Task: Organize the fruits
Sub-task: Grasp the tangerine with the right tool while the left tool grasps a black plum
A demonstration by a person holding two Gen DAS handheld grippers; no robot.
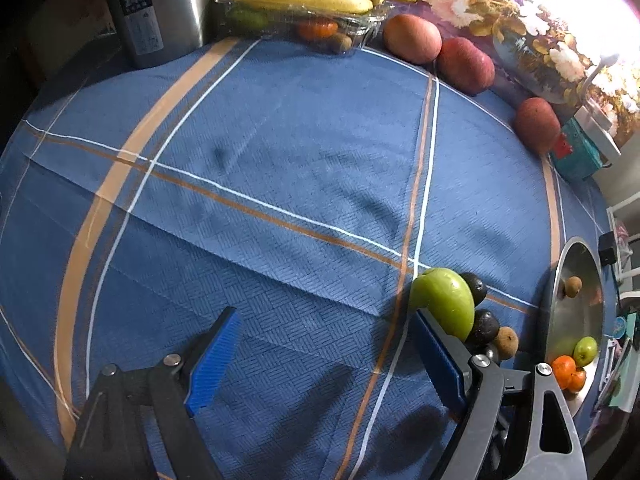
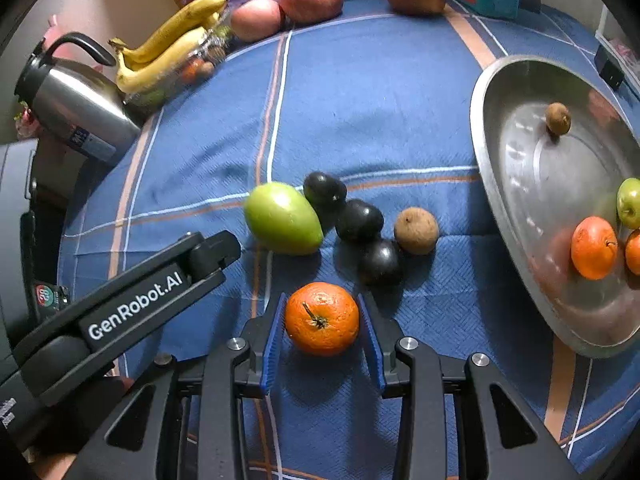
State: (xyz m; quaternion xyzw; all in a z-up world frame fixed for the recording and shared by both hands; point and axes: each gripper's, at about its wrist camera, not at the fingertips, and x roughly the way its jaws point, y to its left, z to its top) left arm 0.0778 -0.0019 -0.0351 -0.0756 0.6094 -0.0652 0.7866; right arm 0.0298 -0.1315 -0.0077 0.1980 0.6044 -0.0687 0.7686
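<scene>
The right tool points steeply down at the blue checked cloth on the counter, and an orange sits between its blue pads. The pads stand close on either side of the fruit, but whether they press on it cannot be told. Only the right wrist view shows this orange; the left wrist view does not reach it.

Just beyond the orange lies a cluster: a green mango on the left, three dark round fruits touching one another in the middle, and a brown fruit on the right. The left wrist view shows the same green mango just behind the right-hand finger of the left tool, whose jaws stand wide with only cloth between them.

A steel tray lies to the right, holding a small brown fruit at its far side and, nearer, a green apple and two oranges.

At the far edge of the counter, bananas rest on a clear plastic box; the left wrist view shows fruit inside it. Three reddish fruits line the far edge. A steel kettle stands at the far left
</scene>
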